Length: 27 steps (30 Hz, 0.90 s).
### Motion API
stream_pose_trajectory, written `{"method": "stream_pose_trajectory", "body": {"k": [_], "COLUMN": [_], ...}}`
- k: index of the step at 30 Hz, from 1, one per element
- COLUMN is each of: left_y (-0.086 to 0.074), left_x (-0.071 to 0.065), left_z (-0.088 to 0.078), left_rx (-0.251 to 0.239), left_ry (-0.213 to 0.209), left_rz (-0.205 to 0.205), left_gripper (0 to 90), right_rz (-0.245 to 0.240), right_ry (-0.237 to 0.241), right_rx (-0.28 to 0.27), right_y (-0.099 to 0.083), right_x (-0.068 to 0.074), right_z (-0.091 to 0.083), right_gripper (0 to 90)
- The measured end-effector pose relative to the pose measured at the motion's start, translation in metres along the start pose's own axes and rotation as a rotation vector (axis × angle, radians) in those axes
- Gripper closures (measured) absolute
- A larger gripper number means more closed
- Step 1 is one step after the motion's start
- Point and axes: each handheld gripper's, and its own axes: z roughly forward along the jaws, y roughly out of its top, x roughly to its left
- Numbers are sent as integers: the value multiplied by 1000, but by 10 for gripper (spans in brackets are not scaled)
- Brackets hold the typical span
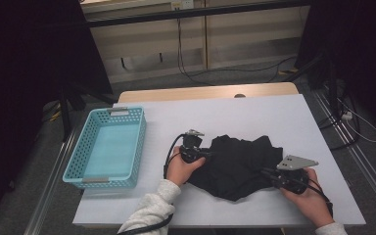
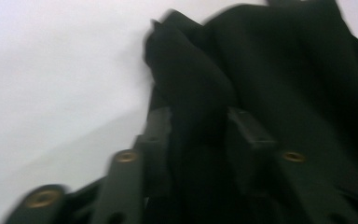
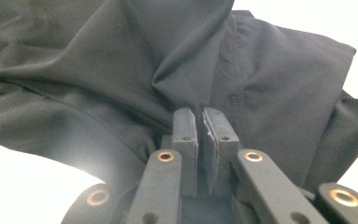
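A crumpled black garment lies on the white table top, near its front edge. My left gripper is at the garment's left edge. In the left gripper view, a thick fold of the garment fills the gap between the jaws of the left gripper, and both pads touch it. My right gripper is at the garment's right edge. In the right gripper view, its jaws stand almost together, pinching a ridge of the garment at their tips.
A light blue perforated basket stands on the table at the left, with nothing in it. Bare white table top lies behind the garment and between it and the basket. Beyond the far edge are cables and dark stands on the floor.
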Motion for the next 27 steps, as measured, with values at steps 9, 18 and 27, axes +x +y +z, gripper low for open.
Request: {"method": "stream_pose_trajectory", "body": {"k": [9,18,27], "left_y": [2,0,-7], "left_x": [20,33,32], "left_z": [-39,-82,-84], "left_rx": [-47,-165,-98], "left_ry": [67,176,168], "left_rz": [-72,-118,-137], "left_gripper": [859,859,856], "right_rz": [61,67,69], "right_ry": [-61,-104,-107], "right_rx": [-78,-137,-94], "right_y": [9,23,21], "right_x": [-5,-6,-10], "right_z": [-5,-6,6], "right_gripper": [571,499,483]}}
